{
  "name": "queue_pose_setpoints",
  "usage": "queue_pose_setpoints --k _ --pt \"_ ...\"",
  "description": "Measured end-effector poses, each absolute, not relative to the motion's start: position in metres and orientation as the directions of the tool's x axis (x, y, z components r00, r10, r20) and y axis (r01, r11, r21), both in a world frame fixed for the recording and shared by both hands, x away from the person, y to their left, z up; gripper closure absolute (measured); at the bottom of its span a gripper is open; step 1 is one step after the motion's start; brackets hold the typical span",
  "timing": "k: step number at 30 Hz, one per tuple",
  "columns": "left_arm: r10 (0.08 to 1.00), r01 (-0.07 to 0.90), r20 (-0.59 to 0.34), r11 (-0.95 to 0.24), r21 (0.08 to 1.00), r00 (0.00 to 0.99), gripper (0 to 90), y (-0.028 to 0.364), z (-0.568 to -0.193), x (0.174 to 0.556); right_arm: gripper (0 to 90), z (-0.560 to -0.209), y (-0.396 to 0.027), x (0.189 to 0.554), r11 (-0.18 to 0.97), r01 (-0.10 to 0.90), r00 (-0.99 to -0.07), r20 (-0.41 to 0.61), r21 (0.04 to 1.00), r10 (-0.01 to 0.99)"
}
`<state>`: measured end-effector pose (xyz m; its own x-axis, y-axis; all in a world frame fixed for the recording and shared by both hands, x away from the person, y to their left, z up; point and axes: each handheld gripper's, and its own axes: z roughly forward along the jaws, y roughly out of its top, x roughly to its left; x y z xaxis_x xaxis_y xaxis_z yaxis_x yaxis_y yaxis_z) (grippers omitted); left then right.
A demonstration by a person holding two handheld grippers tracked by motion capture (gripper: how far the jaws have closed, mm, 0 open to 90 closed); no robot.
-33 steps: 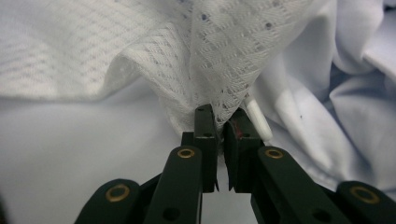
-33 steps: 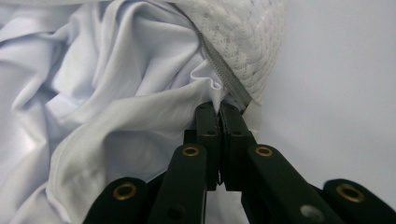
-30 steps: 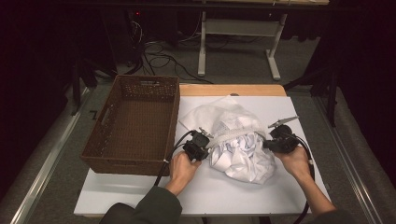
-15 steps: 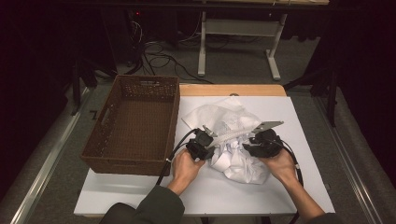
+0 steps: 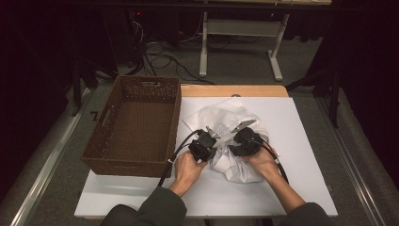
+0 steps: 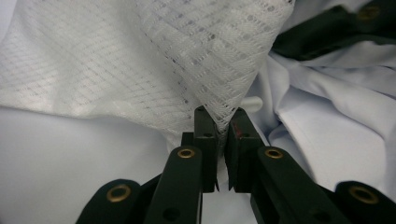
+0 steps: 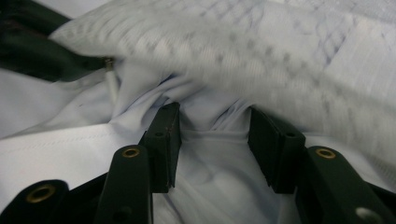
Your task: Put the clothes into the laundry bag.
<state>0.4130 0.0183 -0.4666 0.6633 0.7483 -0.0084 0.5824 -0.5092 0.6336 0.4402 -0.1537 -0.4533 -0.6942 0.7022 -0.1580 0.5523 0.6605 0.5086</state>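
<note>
While no writing is legible anywhere, I see the white garment [image 5: 237, 141] crumpled at centre frame beside the wicker basket [image 5: 134, 125]; my left gripper [image 6: 222, 135] pinches its mesh fold, my right gripper [image 7: 212, 142] stands spread around a bunched fold.

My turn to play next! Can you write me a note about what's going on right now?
Left hand-held gripper: shut on a mesh fold of the white cloth.
Right hand-held gripper: jaws open around a bunched fold, not yet pinching.
The cloth lies crumpled on the white table; the brown basket to its left holds nothing.
Done: one grip taken.
Left: probably close the right one, then tidy and basket the cloth.
</note>
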Motion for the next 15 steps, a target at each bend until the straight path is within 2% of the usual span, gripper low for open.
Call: queue_pose_setpoints --k 3,6,11,15 --pt "0.741 0.571 -0.008 -0.510 0.644 0.671 84.4 0.020 -0.463 0.407 57.8 -0.459 -0.148 0.448 0.647 0.584 -0.660 -0.176 0.491 0.730" --pt "0.737 0.563 -0.007 -0.511 0.650 0.676 84.7 0.022 -0.462 0.402 60.5 -0.464 -0.143 0.455 0.656 0.576 -0.639 -0.232 0.488 0.733" --pt "0.735 0.567 -0.021 -0.504 0.652 0.678 84.7 0.024 -0.464 0.402 59.8 -0.470 -0.141 0.466 0.619 0.601 -0.592 -0.238 0.505 0.770" --pt "0.735 0.575 -0.026 -0.507 0.643 0.677 84.4 0.025 -0.465 0.405 55.8 -0.467 -0.144 0.464 0.608 0.602 -0.598 -0.212 0.517 0.773"
